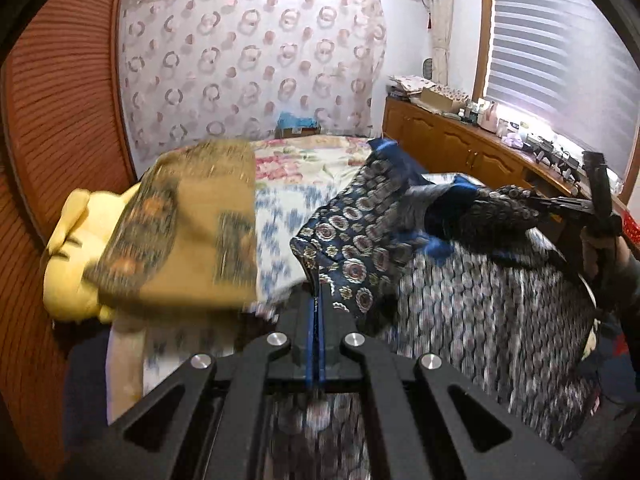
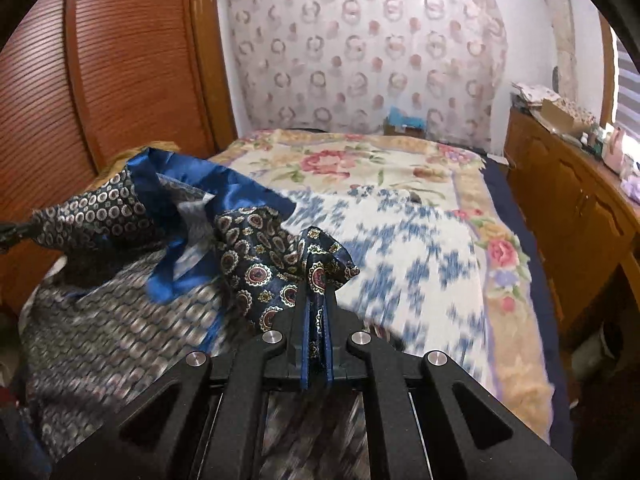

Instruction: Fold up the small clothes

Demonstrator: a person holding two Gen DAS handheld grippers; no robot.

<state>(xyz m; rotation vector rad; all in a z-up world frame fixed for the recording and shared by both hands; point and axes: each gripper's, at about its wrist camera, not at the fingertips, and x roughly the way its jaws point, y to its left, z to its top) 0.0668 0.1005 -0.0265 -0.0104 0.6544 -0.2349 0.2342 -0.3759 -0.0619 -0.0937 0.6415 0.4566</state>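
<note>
A navy patterned garment (image 1: 360, 224) with medallion print and blue satin trim hangs stretched between both grippers above the bed. My left gripper (image 1: 319, 292) is shut on one edge of it. My right gripper (image 2: 317, 292) is shut on another edge (image 2: 280, 260); it also shows at the far right of the left wrist view (image 1: 560, 202). The garment's lower part (image 1: 480, 320) droops below, blurred. In the right wrist view the left gripper holds the cloth at the far left edge (image 2: 16, 230).
The bed carries a floral blanket (image 2: 360, 168) and a blue-and-white cloth (image 2: 420, 260). A folded mustard garment (image 1: 192, 232) and a yellow plush toy (image 1: 72, 256) lie at left. A wooden wardrobe (image 2: 100, 80) stands left, a cluttered wooden dresser (image 1: 480, 148) right.
</note>
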